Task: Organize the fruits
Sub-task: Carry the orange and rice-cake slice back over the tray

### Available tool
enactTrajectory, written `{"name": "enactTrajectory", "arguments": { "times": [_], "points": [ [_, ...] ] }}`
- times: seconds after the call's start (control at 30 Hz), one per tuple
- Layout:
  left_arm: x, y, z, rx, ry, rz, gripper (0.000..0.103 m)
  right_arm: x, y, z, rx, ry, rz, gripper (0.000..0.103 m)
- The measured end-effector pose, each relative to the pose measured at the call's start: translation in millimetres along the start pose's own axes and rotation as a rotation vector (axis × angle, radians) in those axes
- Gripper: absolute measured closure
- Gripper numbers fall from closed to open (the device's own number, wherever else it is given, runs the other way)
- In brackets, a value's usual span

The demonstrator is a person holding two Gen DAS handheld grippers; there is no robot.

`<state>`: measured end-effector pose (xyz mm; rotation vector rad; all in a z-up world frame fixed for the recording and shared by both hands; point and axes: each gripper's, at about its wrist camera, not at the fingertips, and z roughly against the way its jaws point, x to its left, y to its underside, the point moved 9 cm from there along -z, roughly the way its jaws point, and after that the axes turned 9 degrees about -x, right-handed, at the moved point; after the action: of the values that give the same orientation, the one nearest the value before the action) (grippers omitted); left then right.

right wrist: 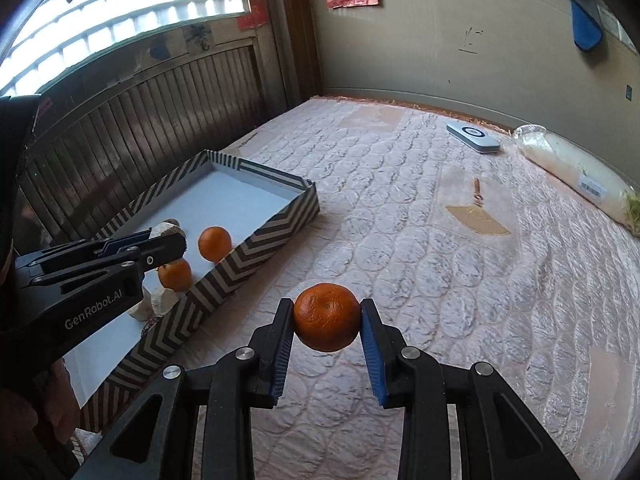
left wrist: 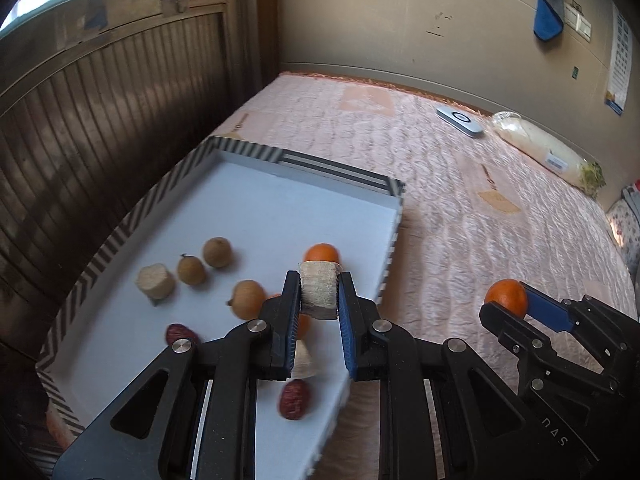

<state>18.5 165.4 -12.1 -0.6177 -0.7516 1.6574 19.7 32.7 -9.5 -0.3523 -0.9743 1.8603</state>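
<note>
My left gripper (left wrist: 319, 294) is shut on a pale sugarcane chunk (left wrist: 319, 290) and holds it above the striped tray (left wrist: 256, 152). In the tray lie another cane chunk (left wrist: 156, 282), three brown longans (left wrist: 217, 252), mandarins (left wrist: 321, 253) and red dates (left wrist: 294, 400). My right gripper (right wrist: 326, 316) is shut on a mandarin (right wrist: 326, 317) and holds it over the pink quilt, to the right of the tray (right wrist: 256, 244). It also shows in the left wrist view (left wrist: 507, 300). The left gripper (right wrist: 168, 246) shows over the tray in the right wrist view.
The pink quilted bed (right wrist: 440, 220) spreads to the right. A white device (right wrist: 473, 137) and a long plastic-wrapped bundle (right wrist: 576, 176) lie near the far wall. A dark slatted wooden wall (left wrist: 100, 120) stands close behind the tray's left side.
</note>
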Motion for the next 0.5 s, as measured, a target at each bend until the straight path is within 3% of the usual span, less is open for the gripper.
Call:
{"name": "enactTrajectory", "arguments": {
  "times": [0.5],
  "points": [
    [49,7,-1,0.009,-0.058,0.048,0.086,57,-12,-18,0.011,-0.069,0.098,0.071]
  ]
}}
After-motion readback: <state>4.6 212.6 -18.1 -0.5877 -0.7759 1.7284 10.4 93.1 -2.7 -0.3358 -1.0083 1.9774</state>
